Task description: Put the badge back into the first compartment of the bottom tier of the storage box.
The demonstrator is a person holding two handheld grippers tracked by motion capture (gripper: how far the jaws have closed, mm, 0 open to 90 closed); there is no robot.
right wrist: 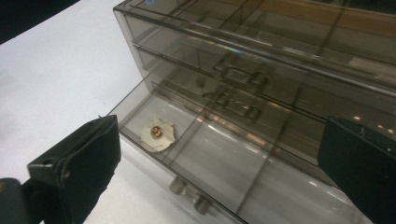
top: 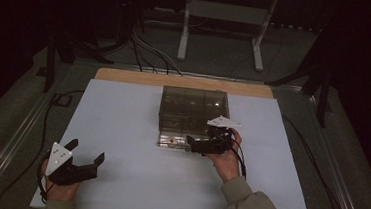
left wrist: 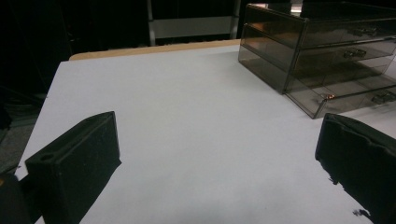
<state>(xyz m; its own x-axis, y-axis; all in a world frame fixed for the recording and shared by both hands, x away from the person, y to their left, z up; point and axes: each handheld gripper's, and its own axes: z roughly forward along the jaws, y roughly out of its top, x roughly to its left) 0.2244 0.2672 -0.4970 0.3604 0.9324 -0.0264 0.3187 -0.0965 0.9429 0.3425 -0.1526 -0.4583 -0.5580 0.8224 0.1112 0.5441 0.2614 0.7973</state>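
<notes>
A smoky see-through drawer unit point(top: 193, 110) stands at the middle of the white table. Its bottom drawer point(right wrist: 219, 158) is pulled out a little. In that drawer's left compartment lies a small white piece with a copper-coloured centre point(right wrist: 158, 133). My right gripper point(top: 194, 143) hovers just over the open drawer's front, jaws wide open point(right wrist: 222, 140) and nothing between them. My left gripper point(top: 87, 151) rests low near the table's front left corner, open and empty point(left wrist: 217, 140), well apart from the drawer unit point(left wrist: 322, 51).
The white table top point(top: 121, 124) stretches wide between the two grippers. A wooden strip point(top: 130, 76) runs along its far edge. Behind the table are a metal stand point(top: 220, 17) and cables on the dark floor. The drawer's handle point(right wrist: 189, 196) faces me.
</notes>
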